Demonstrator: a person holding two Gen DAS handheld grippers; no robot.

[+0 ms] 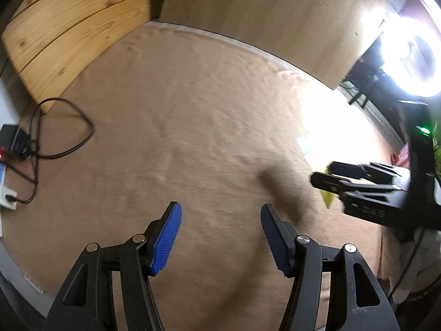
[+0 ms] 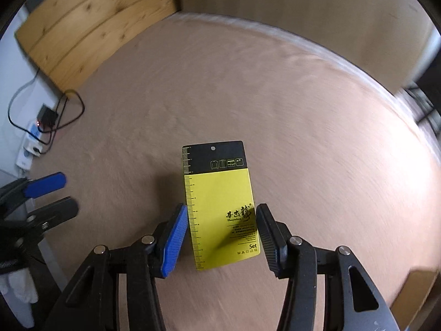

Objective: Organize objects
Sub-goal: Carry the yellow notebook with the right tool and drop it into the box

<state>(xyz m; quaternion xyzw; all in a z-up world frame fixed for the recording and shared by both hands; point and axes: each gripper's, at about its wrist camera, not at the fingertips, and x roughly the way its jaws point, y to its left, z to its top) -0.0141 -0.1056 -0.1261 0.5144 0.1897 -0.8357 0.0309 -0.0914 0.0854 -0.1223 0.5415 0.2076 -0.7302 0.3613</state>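
Tan cloth (image 2: 289, 110) fills the frame; right gripper (image 2: 222, 229) straddles the yellow tag (image 2: 220, 207) at lower centre, jaws open and poised to pinch; left gripper (image 1: 220, 229) is open, empty.

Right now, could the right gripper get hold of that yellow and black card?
Probably yes: the yellow and black card already sits between the right gripper's open jaws, nothing blocking.
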